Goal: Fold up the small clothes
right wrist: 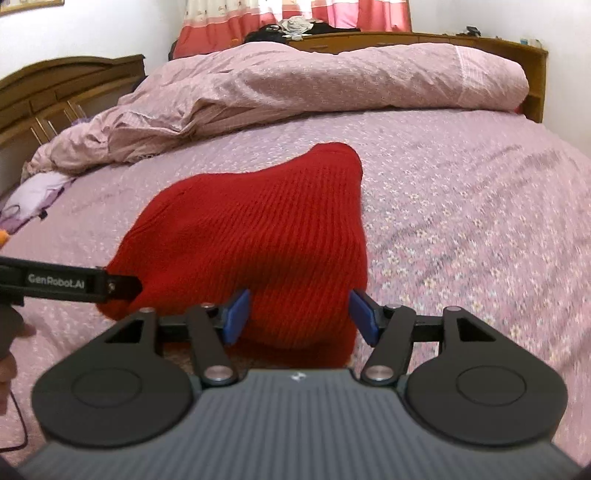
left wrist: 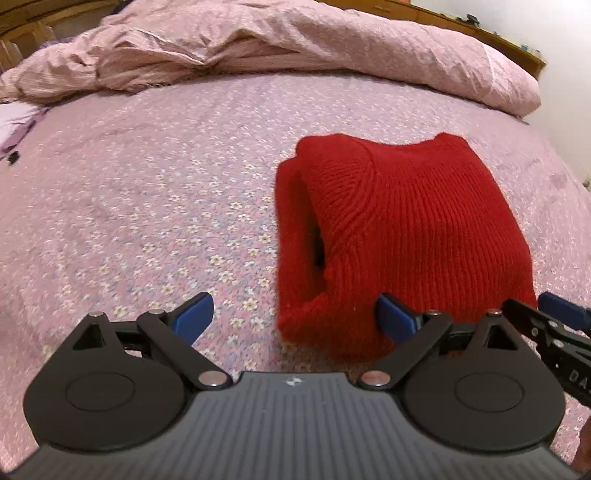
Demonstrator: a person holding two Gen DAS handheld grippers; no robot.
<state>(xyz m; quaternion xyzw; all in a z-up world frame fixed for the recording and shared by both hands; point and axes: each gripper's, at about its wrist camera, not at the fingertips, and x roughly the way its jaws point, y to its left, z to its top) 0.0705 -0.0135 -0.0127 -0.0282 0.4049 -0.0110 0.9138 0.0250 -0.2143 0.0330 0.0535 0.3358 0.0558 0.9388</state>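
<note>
Our left gripper [left wrist: 295,317] gapes wide over the floral bedsheet [left wrist: 147,192], gripping nothing; the right gripper [right wrist: 299,317] straddles the folded red knit sweater's [right wrist: 258,236] near edge — pads apart. Only the right wrist view shows pink curtains [right wrist: 295,14] — and a wooden headboard [right wrist: 55,85].

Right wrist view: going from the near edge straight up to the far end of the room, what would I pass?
The right claw → folded red knit sweater → flowered bedsheet → rumpled pink duvet → wooden headboard shelf → pink curtains.
</note>
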